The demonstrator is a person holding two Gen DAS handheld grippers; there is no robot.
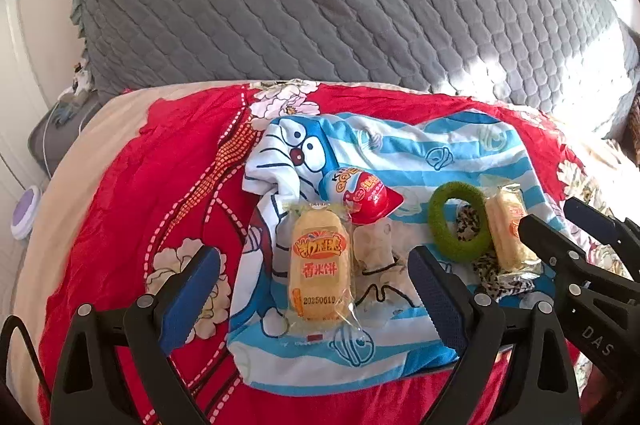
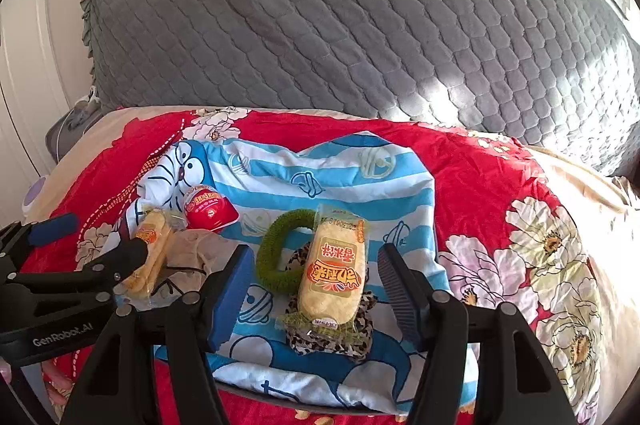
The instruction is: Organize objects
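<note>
Both grippers hang spread, holding nothing: the left gripper (image 1: 316,289) brackets one rice cracker packet (image 1: 320,265), glossy clear plastic over a pale oblong cake, while the right gripper (image 2: 316,289) brackets a second rice cracker packet (image 2: 334,273) lying on a leopard-print scrunchie (image 2: 332,337) and touching a fuzzy green ring (image 2: 276,253). A rounded red foil-wrapped egg (image 1: 366,195) lies beyond, all on a soft blue-striped cartoon cloth (image 1: 440,145) over the red floral bedspread (image 1: 120,185).
</note>
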